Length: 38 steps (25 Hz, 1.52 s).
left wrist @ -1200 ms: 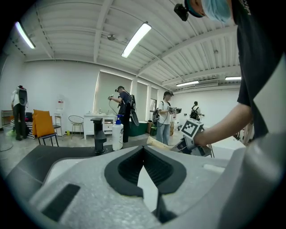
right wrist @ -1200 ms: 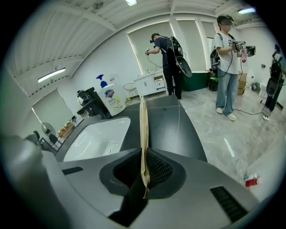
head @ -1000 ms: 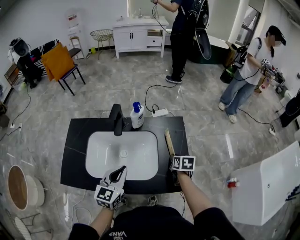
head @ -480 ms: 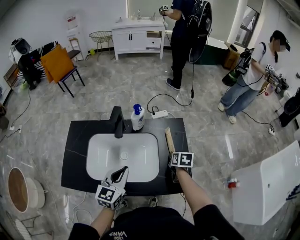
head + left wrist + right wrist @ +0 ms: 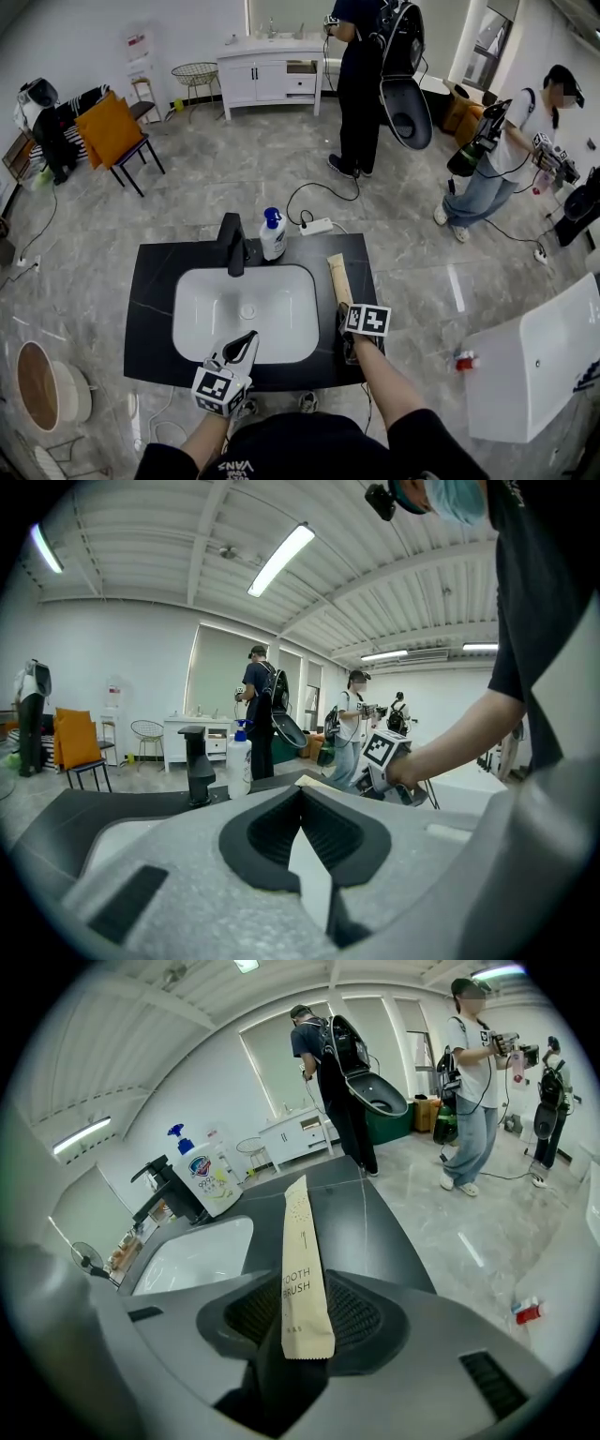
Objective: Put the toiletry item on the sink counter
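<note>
I find the toothbrush packet (image 5: pixel 302 1260) lying flat on the black counter (image 5: pixel 155 291) just right of the basin (image 5: pixel 206 314). Its near end sits between the jaws of my right gripper (image 5: pixel 305 1316), which are opening, pads clear of the paper; my left gripper (image 5: pixel 300 794) hangs at the basin's front edge, jaws together on nothing. I judge the packet light, its paper sleeve thin and slippery, stiffened only by the brush inside; any fresh hold belongs across its narrow width, gently.
</note>
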Each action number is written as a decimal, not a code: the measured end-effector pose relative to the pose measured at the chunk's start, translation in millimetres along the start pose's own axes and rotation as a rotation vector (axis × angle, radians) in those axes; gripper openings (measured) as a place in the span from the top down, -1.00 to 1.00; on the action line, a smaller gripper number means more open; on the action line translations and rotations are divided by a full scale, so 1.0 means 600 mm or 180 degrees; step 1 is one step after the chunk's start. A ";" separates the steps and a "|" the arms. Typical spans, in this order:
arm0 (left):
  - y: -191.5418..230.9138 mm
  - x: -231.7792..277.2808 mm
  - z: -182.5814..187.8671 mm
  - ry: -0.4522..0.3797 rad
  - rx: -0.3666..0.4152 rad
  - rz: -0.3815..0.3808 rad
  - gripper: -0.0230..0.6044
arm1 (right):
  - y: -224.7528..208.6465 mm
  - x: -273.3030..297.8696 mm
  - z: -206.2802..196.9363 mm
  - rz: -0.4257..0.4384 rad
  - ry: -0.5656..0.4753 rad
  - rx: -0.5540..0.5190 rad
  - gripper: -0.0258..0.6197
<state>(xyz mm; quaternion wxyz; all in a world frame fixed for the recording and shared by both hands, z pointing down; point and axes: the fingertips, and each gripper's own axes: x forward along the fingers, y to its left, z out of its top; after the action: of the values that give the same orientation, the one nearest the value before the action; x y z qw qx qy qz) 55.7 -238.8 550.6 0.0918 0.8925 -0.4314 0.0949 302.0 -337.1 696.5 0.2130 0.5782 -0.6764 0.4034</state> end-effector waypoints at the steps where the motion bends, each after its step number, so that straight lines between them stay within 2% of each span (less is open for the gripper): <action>1: -0.001 0.001 0.000 0.0003 0.0005 -0.0022 0.91 | -0.002 -0.001 -0.001 -0.0012 -0.0014 0.0018 0.46; 12: -0.010 0.001 0.005 0.0015 0.0115 -0.0279 0.91 | -0.002 -0.031 -0.014 -0.0075 -0.0202 0.0180 0.44; 15: -0.009 -0.001 0.010 0.0031 0.0163 -0.0339 0.91 | -0.005 -0.049 -0.015 -0.0151 -0.0329 0.0185 0.55; 19: -0.011 -0.005 0.004 0.0063 0.0191 -0.0479 0.91 | -0.007 -0.087 -0.012 -0.0296 -0.0583 0.0167 0.89; 20: -0.010 -0.007 0.004 0.0068 0.0201 -0.0506 0.91 | -0.005 -0.095 -0.012 -0.0317 -0.0638 0.0155 0.92; 27: 0.000 -0.022 0.011 0.0046 0.0252 -0.0720 0.91 | 0.038 -0.167 0.000 -0.0320 -0.1203 0.0110 0.92; 38: 0.006 -0.050 0.016 0.0004 0.0356 -0.1122 0.91 | 0.127 -0.275 -0.032 -0.0304 -0.1668 0.0255 0.92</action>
<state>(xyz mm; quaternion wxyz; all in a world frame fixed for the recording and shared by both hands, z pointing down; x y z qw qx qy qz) 35.7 -220.8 534.4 0.0575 0.9579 -0.2623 0.1017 265.8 -221.0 560.5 0.0265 0.7022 -0.6639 0.2558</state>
